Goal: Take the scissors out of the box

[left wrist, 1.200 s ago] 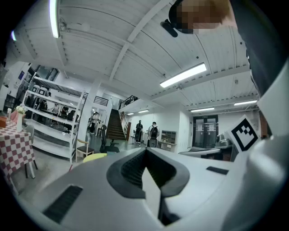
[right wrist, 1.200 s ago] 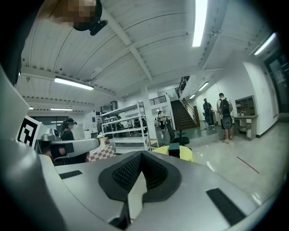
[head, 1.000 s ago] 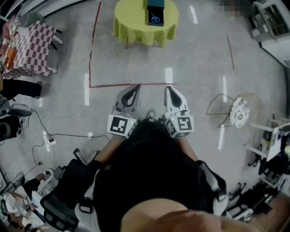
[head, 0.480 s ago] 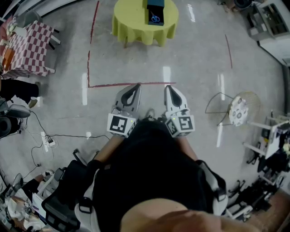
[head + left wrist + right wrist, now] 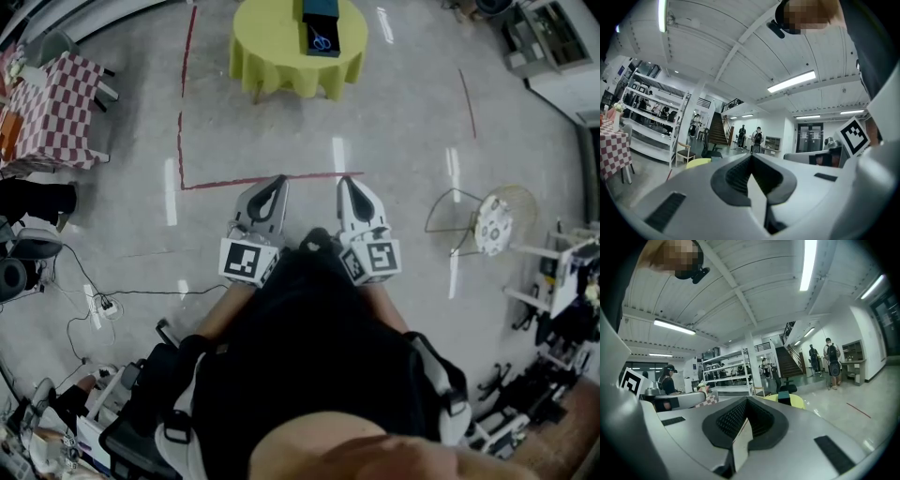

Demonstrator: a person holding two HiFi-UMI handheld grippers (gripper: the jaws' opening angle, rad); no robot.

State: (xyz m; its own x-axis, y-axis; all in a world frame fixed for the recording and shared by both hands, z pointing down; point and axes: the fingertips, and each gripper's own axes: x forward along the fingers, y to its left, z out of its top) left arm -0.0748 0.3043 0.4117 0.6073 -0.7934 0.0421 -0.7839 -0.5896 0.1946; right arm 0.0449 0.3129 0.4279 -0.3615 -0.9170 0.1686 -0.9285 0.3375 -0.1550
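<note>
- My left gripper [image 5: 279,181] and right gripper [image 5: 344,181] are both clenched, empty.
- Scissors [image 5: 322,40] lie in the box [image 5: 308,33] on the table [image 5: 267,47], twelve o'clock, well apart.
- Risk: I arrive with jaws closed and knock the box.

Light was bright and even all round. Tube lamps [image 5: 791,81] overhead glowed white in both gripper views, and the floor [image 5: 403,112] threw back pale streaks of glare in the head view. Fisheye bending was strong, the corners went black, and the left gripper [image 5: 751,159] looked soft at bottom centre.
</note>
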